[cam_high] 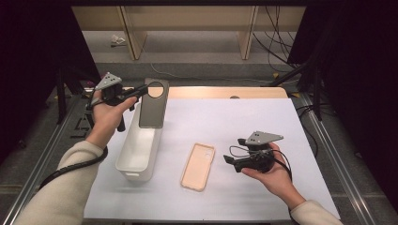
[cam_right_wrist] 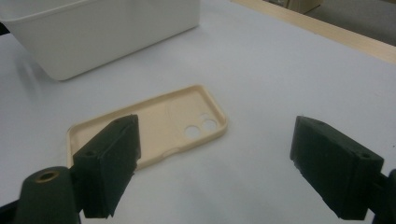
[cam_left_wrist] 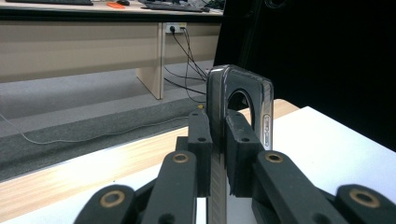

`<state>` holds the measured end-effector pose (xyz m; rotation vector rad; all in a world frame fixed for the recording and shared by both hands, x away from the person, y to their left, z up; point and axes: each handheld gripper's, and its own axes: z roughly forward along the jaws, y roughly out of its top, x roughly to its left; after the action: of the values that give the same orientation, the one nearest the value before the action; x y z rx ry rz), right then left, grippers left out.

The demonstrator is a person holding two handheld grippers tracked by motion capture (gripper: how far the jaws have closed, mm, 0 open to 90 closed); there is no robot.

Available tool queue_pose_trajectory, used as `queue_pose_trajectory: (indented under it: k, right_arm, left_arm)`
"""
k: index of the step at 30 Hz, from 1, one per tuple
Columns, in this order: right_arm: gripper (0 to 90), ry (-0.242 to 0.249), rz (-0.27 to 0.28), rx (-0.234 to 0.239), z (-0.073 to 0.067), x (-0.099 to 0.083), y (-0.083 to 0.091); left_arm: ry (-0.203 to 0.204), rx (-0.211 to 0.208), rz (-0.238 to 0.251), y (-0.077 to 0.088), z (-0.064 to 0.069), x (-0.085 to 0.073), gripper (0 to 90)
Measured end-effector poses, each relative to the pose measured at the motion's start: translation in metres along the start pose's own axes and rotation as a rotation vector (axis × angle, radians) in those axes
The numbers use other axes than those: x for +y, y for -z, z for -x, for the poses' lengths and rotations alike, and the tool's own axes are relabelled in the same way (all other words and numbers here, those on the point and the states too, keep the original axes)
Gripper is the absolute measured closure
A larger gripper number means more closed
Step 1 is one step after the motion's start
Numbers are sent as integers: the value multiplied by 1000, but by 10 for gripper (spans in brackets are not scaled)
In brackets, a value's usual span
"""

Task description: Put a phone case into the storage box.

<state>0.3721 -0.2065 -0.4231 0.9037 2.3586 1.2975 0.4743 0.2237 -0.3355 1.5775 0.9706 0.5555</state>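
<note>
My left gripper is shut on the edge of a dark grey phone case, held upright above the far end of the white bin. In the left gripper view the case stands edge-on between the two pads, its round camera hole at the top. A beige phone case lies flat on the white mat, inner side up. My right gripper hovers just right of it, open, with nothing between its pads; the beige case lies ahead of the left jaw.
The white mat covers most of the table; a strip of wood shows at the far edge. Metal rails run along both sides. Beyond the table stand desk legs and loose cables on a grey floor.
</note>
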Motion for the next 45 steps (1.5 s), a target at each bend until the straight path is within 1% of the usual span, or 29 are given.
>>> queue_pose_trajectory:
  k: [11, 18, 23, 26, 45]
  right_arm:
    - [169, -2, 0, 0, 0, 0, 0]
    - [169, -4, -1, 0, 1, 0, 0]
    - [170, -4, 1, -1, 1, 0, 0]
    - [169, -4, 0, -1, 1, 0, 0]
    - [170, -8, 0, 0, 1, -1, 0]
  left_arm:
    - [4, 8, 13, 0, -14, -1, 816]
    - [9, 23, 12, 0, -24, -3, 816]
    - [5, 35, 4, -1, -30, -3, 816]
    - [2, 43, -2, -2, -33, -3, 816]
    - [-22, 55, -17, -10, -43, -7, 816]
